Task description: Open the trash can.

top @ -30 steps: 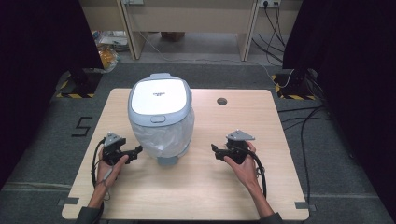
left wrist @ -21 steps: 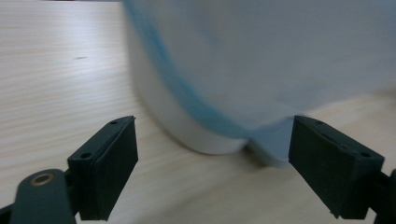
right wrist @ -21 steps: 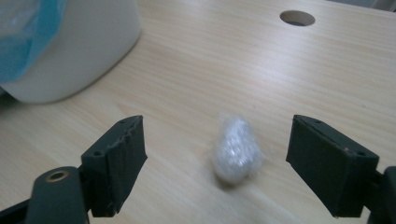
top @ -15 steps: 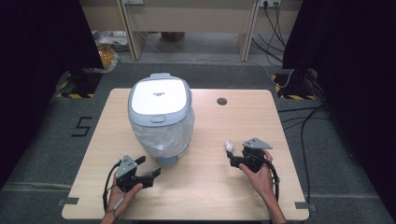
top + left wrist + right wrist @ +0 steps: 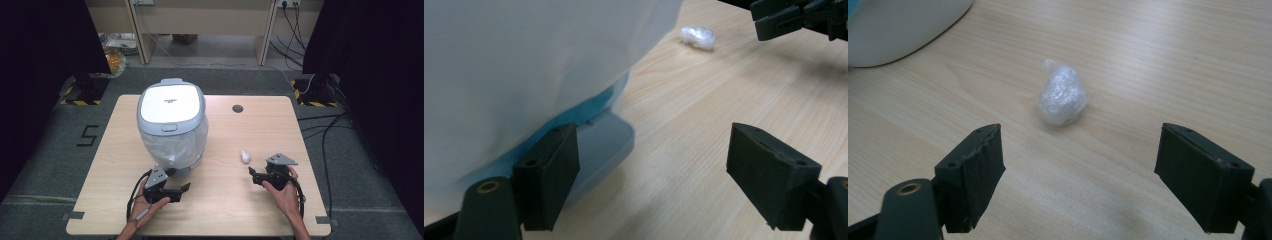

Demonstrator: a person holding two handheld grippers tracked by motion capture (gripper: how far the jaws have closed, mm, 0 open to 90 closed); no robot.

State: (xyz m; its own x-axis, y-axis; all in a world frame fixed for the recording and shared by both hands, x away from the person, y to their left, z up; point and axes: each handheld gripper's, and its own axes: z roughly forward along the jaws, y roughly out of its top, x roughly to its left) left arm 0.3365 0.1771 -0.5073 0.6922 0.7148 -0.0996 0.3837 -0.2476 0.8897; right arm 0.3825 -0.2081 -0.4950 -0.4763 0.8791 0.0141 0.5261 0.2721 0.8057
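right gripper (image 5: 256, 174) hangs open-jawed just short of the plastic wad (image 5: 245, 156) lying free on the worktop (image 5: 300, 130), while the left gripper (image 5: 181, 190), drawn back from the bin (image 5: 172, 125), has been narrowing its empty jaws.

Crinkled clear plastic wad (image 5: 1062, 97) on matt wooden table (image 5: 260, 130).

In my left gripper view, the white, plastic-lined pedal bin (image 5: 524, 60) runs off the top and left edges, so I see only its lower wall and grey foot pedal (image 5: 604, 145). My right gripper view cuts it down to a pale corner. From above, the lettering on its lid is too small to read, and the small crumpled white wad (image 5: 245, 156) is too tiny there to identify.
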